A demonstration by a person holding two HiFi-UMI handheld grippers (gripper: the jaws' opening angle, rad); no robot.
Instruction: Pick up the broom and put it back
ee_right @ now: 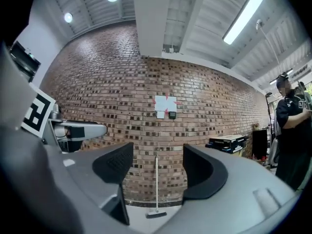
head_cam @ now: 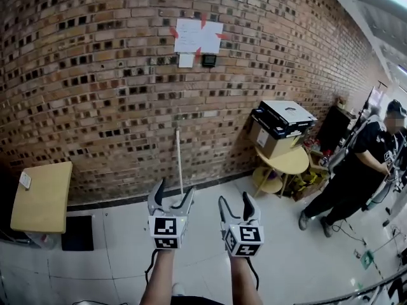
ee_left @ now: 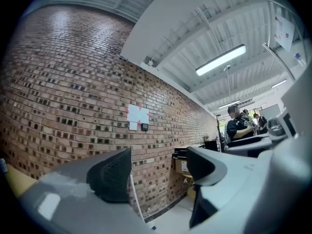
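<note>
The broom [head_cam: 179, 161] stands upright against the brick wall, a white handle with its head on the floor. The right gripper view shows the broom [ee_right: 156, 184] framed between the jaws but far off, its dark head [ee_right: 157, 213] at the wall's foot. Only the handle of the broom [ee_left: 135, 199] shows in the left gripper view. My left gripper [head_cam: 173, 196] and right gripper [head_cam: 236, 203] are held level side by side, short of the wall. Both stand open with nothing between their fingers.
A wooden table [head_cam: 44, 196] with a black mat [head_cam: 77, 232] beside it stands at the left. At the right, a round yellow table [head_cam: 286, 162] carries stacked boxes [head_cam: 280, 126]. A person [head_cam: 356, 170] stands further right. A paper sheet [head_cam: 198, 37] is taped to the wall.
</note>
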